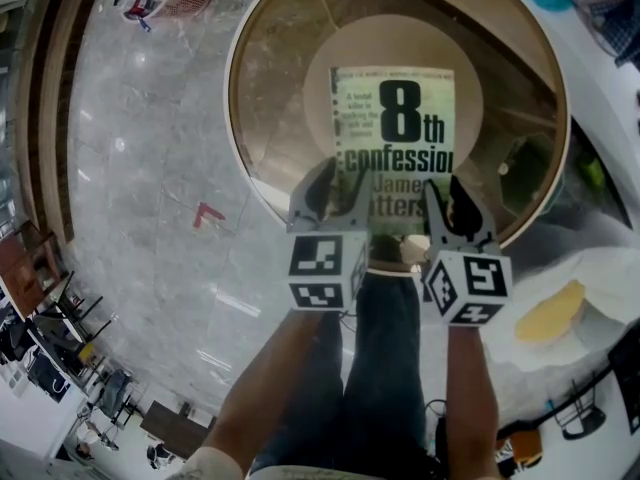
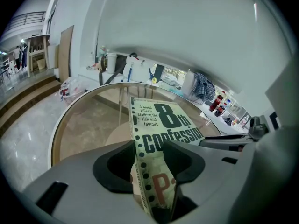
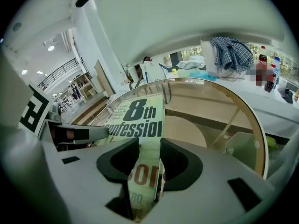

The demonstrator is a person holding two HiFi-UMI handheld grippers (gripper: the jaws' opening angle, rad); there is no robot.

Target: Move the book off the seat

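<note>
A round glass-topped table (image 1: 229,88) with a wooden rim filled most of the head view, and a pale round disc (image 1: 468,88), judged to be the seat, was seen below the glass. The book (image 1: 395,108) was held face up over the middle of the table, directly above that disc; whether its far edge rested on the glass could not be told. Its near edge was gripped at two places: the left hand-held gripper (image 1: 338,193) was closed on the near left corner, and the right hand-held gripper (image 1: 450,206) was closed on the near right part of the same edge. In each gripper view the cover was seen pinched between the two jaws, with the title running away from them. For the step to be done well, both grips would best be kept firm and level with each other, so that the cover was not twisted or bent between them. The two grippers would best be moved together at one pace, and the far edge kept from drooping or dragging on the glass.
</note>
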